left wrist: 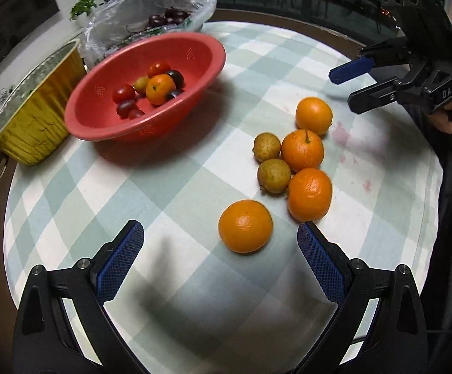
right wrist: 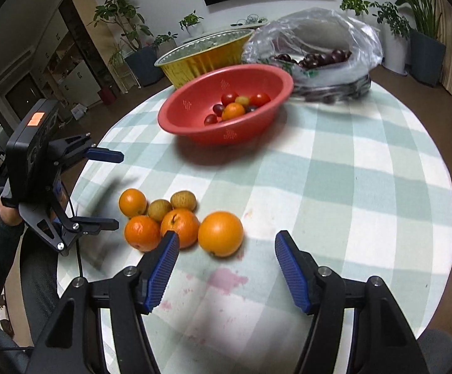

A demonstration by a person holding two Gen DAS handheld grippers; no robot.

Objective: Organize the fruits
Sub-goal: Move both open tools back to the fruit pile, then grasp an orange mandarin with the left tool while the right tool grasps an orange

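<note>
Meanwhile, left gripper point(left wrist: 220, 237) and right gripper point(right wrist: 226, 244) both gape wide, empty, above oranges point(left wrist: 302, 150) clustered near the tablecloth's point(left wrist: 179, 187) edge; red colander point(left wrist: 101, 118) opposite.

left gripper point(left wrist: 220, 233) black frame, blue cross-hatched pads point(left wrist: 119, 261), silver screws at finger pivots, right gripper point(right wrist: 226, 246) same build, blue ribbed pads point(right wrist: 162, 272), "DAS" marking on body, orange sticker on left housing, black cable, grey sleeve, bare skin at wrist
</note>
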